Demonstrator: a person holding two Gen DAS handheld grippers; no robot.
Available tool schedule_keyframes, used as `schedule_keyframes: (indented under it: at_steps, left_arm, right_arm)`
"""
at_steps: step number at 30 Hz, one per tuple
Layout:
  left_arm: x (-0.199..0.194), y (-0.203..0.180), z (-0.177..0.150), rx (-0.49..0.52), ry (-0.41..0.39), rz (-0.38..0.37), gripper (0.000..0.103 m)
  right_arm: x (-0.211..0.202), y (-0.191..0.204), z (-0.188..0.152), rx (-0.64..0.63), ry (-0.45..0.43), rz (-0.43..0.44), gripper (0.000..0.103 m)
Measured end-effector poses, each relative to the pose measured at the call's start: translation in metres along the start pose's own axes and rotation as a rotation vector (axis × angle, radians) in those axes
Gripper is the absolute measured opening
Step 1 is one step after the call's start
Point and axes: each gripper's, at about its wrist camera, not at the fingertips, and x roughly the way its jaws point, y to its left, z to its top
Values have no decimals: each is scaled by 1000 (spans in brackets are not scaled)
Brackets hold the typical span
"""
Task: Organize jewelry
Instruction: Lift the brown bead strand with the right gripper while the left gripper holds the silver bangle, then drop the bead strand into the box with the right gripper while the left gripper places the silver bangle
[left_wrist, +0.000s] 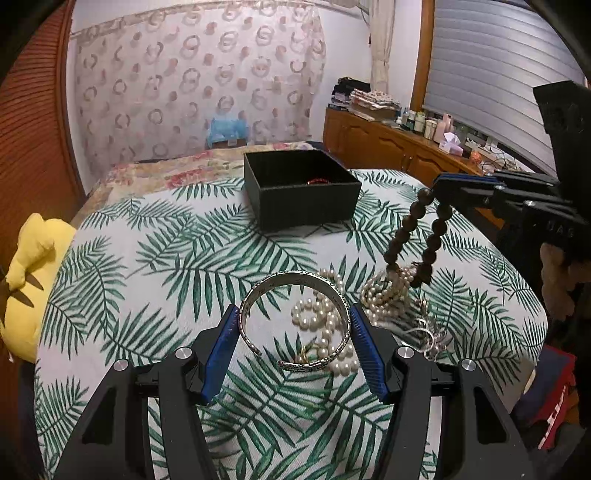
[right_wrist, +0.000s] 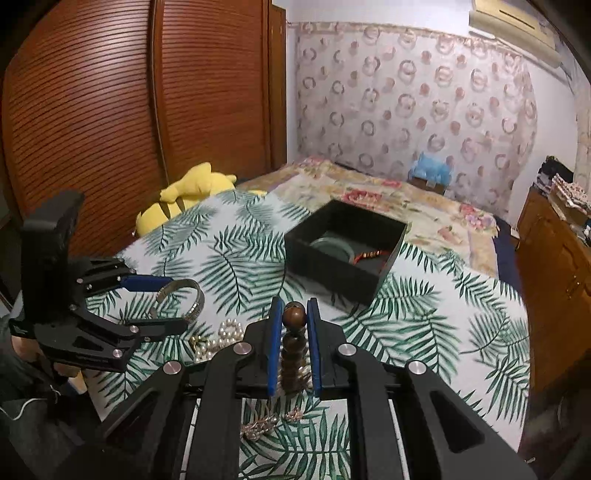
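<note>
Plainly, left gripper: clamped on the silver bangle, held over the leaf-print cloth.
Right gripper: pinching the brown bead bracelet; its lower loop hangs among the pearls.
Black box: well beyond the pile; only a red strand and a greenish ring show inside.
Small pieces near the pearls: too tangled to identify.

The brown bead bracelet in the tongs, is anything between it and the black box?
Nothing visible. The right tongs hold the brown bead bracelet above the leaf-print cloth, and only bare cloth lies before the open black box.
</note>
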Motion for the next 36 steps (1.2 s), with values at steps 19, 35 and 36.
schedule_keyframes:
  at_steps: [19, 35, 36]
  left_arm:
    - [-1, 2, 6, -6, -18, 3, 57]
    - [23, 2, 45, 37, -35, 24, 57]
    - [25, 3, 48, 39, -36, 25, 57]
  right_arm:
    - [-37, 0, 46, -47, -102, -35, 15]
    - [10, -41, 73, -11, -66, -76, 15]
    - [15, -44, 77, -6, -64, -81, 15]
